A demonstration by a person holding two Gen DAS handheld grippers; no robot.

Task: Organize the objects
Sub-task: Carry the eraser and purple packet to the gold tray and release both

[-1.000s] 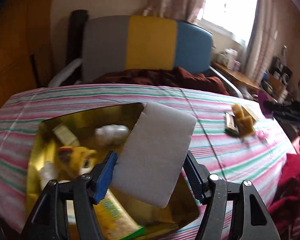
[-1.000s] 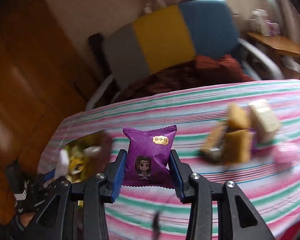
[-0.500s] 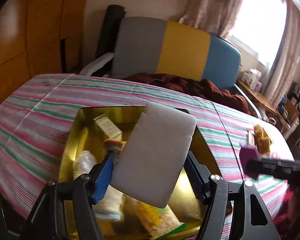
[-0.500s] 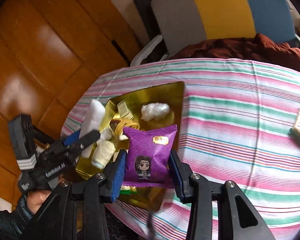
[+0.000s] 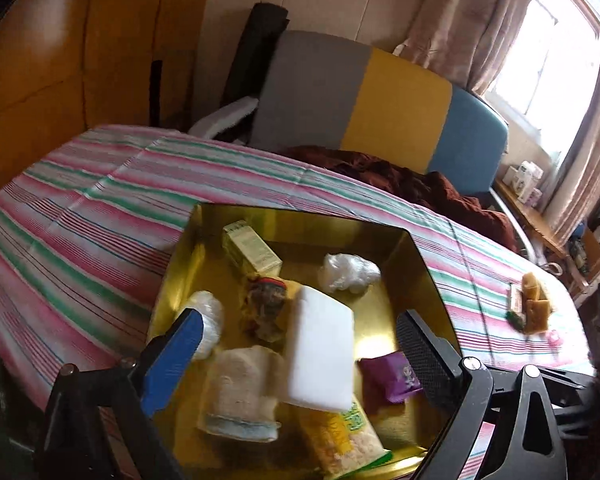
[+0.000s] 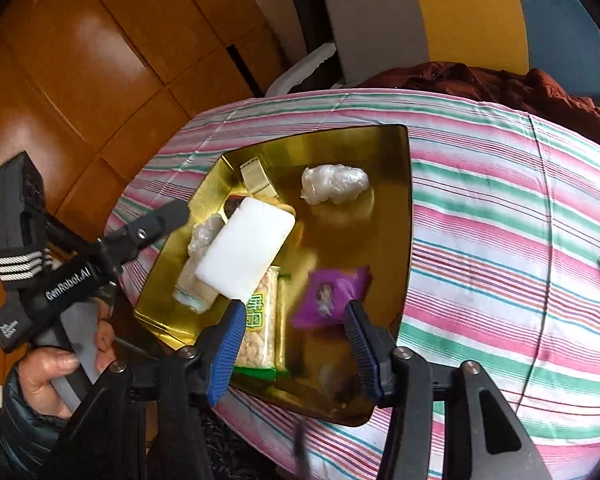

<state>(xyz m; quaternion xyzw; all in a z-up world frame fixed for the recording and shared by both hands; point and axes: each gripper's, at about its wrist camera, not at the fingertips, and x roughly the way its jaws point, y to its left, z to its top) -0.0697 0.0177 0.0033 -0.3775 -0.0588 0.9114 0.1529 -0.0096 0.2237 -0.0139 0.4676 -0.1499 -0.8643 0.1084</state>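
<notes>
Both our claws are spreading and have just let go. The left claw (image 5: 296,344) no longer pinches the white foam block (image 5: 320,348), and the purple snack packet (image 6: 330,296) has left the right claw (image 6: 296,326). Both land in the gold tray (image 6: 396,136) near the surface's near edge, joining a rice-cracker pack (image 6: 260,328), rolled towel (image 5: 240,392), small box (image 5: 250,246) and plastic wad (image 6: 334,182). More snacks (image 5: 534,306) wait at the far right edge.

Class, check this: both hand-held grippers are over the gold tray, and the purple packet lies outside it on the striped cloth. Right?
Not quite. The purple packet is inside the gold tray, not on the striped cloth; the right wrist view shows it. Both hand-held grippers are over the tray.
</notes>
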